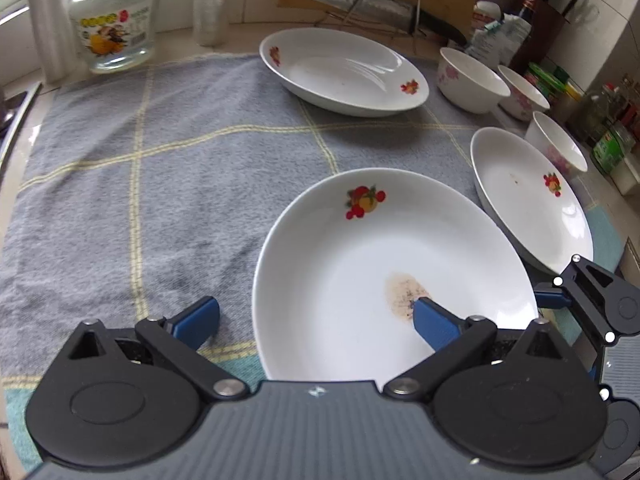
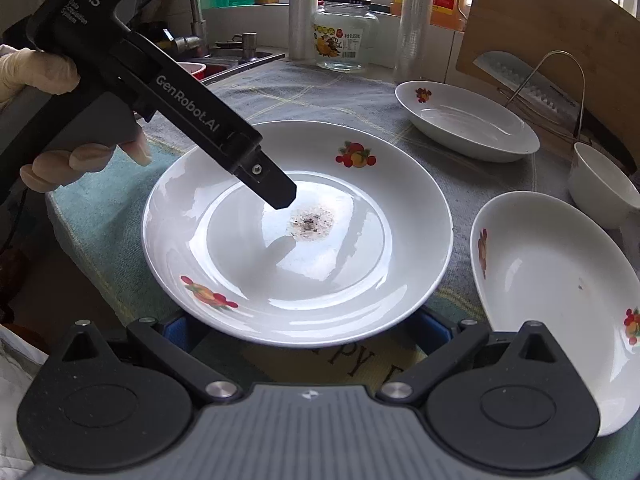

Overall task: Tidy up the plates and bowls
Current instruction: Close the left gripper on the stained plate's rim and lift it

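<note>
Stained plate [image 1: 384, 264] sits on the grey towel [image 1: 160, 168], nearest you. Your left gripper [image 1: 316, 320] is spread wide, holding nothing, one finger over the plate's well. Right gripper [image 2: 300, 330]: fingers wide apart beneath the near rim, not clamped. Close on the rim squarely, lift level.

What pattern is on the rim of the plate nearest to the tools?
White plate with red-and-orange fruit motifs on its rim; clearest in the right wrist view.
</note>
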Available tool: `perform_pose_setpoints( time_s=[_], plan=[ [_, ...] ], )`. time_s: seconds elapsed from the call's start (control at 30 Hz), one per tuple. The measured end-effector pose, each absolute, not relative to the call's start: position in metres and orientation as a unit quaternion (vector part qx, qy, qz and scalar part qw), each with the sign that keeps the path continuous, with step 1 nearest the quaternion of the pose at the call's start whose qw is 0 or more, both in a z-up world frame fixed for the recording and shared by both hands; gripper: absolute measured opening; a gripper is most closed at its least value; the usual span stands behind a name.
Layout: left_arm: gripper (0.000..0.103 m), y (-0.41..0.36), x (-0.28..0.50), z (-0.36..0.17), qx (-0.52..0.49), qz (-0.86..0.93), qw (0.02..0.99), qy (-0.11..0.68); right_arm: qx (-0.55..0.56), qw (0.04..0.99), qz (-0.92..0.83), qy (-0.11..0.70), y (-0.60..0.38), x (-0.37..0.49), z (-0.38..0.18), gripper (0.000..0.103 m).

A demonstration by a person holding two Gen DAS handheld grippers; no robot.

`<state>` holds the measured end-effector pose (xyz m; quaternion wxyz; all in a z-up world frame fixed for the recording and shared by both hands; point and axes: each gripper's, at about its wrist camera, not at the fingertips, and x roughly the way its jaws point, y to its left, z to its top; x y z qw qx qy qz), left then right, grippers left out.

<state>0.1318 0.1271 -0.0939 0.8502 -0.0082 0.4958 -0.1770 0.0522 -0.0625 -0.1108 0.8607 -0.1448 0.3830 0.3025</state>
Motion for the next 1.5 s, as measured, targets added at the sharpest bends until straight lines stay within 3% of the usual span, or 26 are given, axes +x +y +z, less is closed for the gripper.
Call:
perform_pose_setpoints(
  time_s=[0.53, 1.3, 1.4, 1.5],
  plan=[
    [0.102, 0.134, 0.143, -0.095, -0.022, -0.178, 0.855, 0.486, -0.136, 0.871, 0.3, 0.364, -0.066, 0.04, -0.113, 0.103],
    [0.101, 0.128, 0.168, -0.079, 0.055, -0.286, 0.816, 0.5, -0.153, 0.87, 0.33, 0.332, -0.067, 0.036, -0.114, 0.103],
    [0.1, 0.124, 0.174, -0.078, 0.066, -0.314, 0.804, 0.502, -0.149, 0.869, 0.334, 0.333, -0.069, 0.038, -0.114, 0.103],
    [0.091, 0.12, 0.177, -0.078, 0.075, -0.332, 0.797, 0.5, -0.147, 0.868, 0.335, 0.334, -0.069, 0.04, -0.113, 0.103]
  ],
)
